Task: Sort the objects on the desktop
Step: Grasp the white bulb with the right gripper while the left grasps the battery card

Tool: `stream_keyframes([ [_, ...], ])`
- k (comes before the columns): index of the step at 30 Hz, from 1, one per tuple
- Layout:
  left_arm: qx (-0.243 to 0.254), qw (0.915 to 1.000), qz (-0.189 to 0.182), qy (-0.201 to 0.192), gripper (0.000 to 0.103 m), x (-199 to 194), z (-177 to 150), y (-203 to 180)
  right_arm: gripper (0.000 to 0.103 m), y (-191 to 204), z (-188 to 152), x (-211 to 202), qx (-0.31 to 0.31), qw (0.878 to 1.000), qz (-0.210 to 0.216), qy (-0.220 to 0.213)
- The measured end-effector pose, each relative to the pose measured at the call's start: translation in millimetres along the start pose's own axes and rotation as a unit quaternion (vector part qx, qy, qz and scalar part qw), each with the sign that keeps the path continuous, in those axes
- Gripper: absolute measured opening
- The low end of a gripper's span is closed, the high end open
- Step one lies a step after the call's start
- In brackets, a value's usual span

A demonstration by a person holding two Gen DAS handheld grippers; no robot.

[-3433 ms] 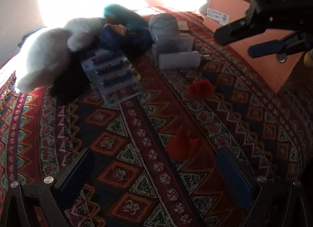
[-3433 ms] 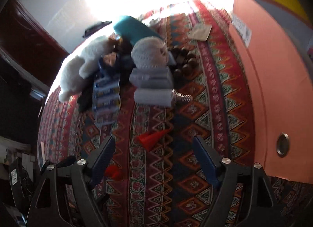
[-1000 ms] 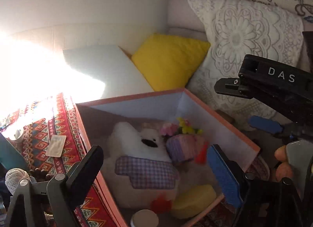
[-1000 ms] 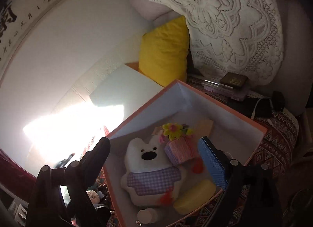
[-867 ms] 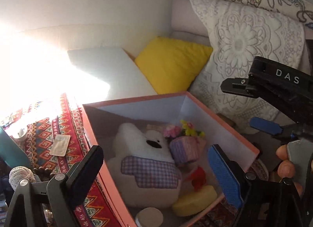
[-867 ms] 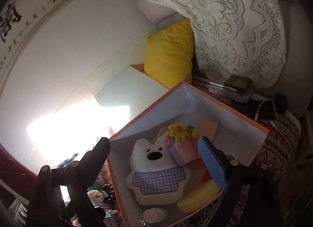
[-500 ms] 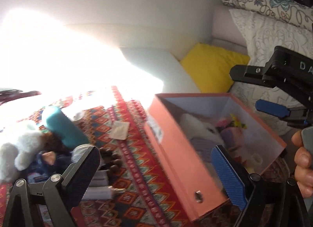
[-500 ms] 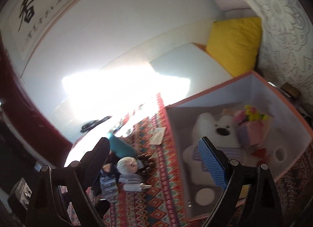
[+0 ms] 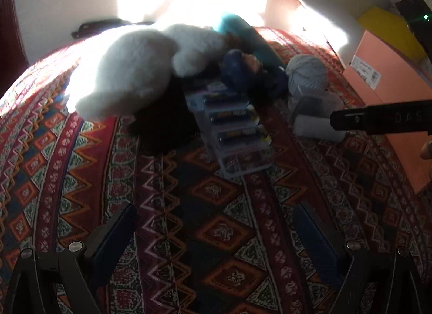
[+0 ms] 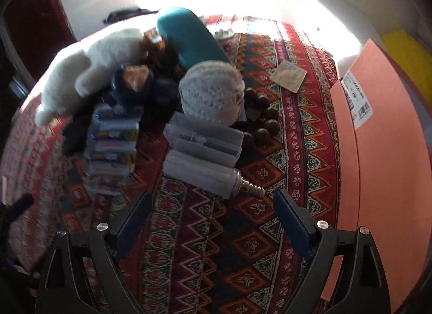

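Both tools, spread and empty, swung back from box (image 10: 383, 152) to patterned cloth (image 9: 216, 192).

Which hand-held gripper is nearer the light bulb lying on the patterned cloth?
Right. The right hand-held gripper hovers open just short of the light bulb. The left hand-held gripper, also open, sits well back from the bulb, over bare patterned cloth.

A counter (image 10: 305, 152) draped in a red, patterned woven cloth carries everything. Lying on it are a white plush toy (image 9: 135, 76), a teal case (image 10: 189, 38), a ball of pale yarn (image 10: 210, 92), blister packs of batteries (image 9: 235, 130), a clear plastic box (image 10: 202, 143) and a light bulb (image 10: 210, 176). Dark round beads (image 10: 262, 124) and a small flat packet (image 10: 289, 76) lie beside the orange box (image 10: 386, 165) at the right edge.
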State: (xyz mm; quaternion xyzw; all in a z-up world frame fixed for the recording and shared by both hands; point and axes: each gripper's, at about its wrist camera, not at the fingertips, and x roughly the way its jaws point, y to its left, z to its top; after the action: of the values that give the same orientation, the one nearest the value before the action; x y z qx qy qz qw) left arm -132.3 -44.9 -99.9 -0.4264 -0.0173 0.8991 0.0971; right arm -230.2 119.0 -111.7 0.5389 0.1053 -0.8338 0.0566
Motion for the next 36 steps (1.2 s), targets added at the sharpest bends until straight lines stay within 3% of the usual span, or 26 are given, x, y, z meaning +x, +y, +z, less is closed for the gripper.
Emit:
stream_keyframes([
  [2, -0.019, 0.9995, -0.016, 0.018, 0.096, 14, 1, 3, 0.092, 8, 0, 17, -0.041, 0.999, -0.027, 0.011],
  [5, -0.031, 0.9989, -0.032, 0.018, 0.096, 31, 16, -2, 0.087, 0, 1, 13, -0.033, 0.999, -0.006, 0.012],
  [6, -0.033, 0.9987, -0.033, 0.018, 0.096, 37, 21, -4, 0.060, -3, 2, 11, -0.028, 1.000, 0.002, 0.012],
  [7, -0.036, 0.9985, -0.035, 0.021, 0.096, 46, 26, -6, 0.046, -6, 2, 9, -0.024, 1.000, 0.011, 0.011],
  [10, -0.046, 0.9977, -0.036, 0.034, 0.096, 74, 42, -13, 0.039, -16, 4, 3, -0.009, 0.999, 0.037, 0.011],
  [17, -0.016, 0.9970, 0.065, 0.040, 0.101, 125, 71, -43, 0.038, -39, 1, -10, 0.010, 0.998, 0.056, 0.004],
  [18, -0.015, 0.9967, 0.073, 0.033, 0.097, 124, 69, -46, 0.037, -43, 0, -12, 0.013, 0.998, 0.056, 0.003],
  [21, -0.020, 0.9973, 0.069, 0.015, 0.067, 108, 61, -41, 0.037, -48, 0, -21, 0.022, 0.998, 0.058, -0.007],
  [24, -0.030, 0.9990, 0.031, 0.013, 0.065, 81, 45, -31, 0.036, -44, 1, -30, 0.030, 0.997, 0.071, -0.024],
  [30, -0.033, 0.9984, 0.039, -0.025, 0.064, 7, 5, -22, 0.035, -36, -7, -63, 0.047, 0.989, 0.126, -0.066],
  [33, -0.041, 0.9978, 0.039, -0.034, 0.059, -19, -7, -13, 0.035, -26, -10, -80, 0.049, 0.985, 0.142, -0.085],
  [34, -0.042, 0.9979, 0.038, -0.030, 0.033, -25, -12, -10, 0.035, -25, -11, -82, 0.049, 0.984, 0.145, -0.087],
  [35, -0.041, 0.9982, 0.040, -0.018, 0.024, -25, -16, -6, 0.035, -22, -12, -83, 0.049, 0.984, 0.145, -0.088],
  [36, -0.037, 0.9983, 0.043, -0.007, 0.022, -21, -19, 6, 0.035, -20, -13, -83, 0.048, 0.985, 0.144, -0.086],
])
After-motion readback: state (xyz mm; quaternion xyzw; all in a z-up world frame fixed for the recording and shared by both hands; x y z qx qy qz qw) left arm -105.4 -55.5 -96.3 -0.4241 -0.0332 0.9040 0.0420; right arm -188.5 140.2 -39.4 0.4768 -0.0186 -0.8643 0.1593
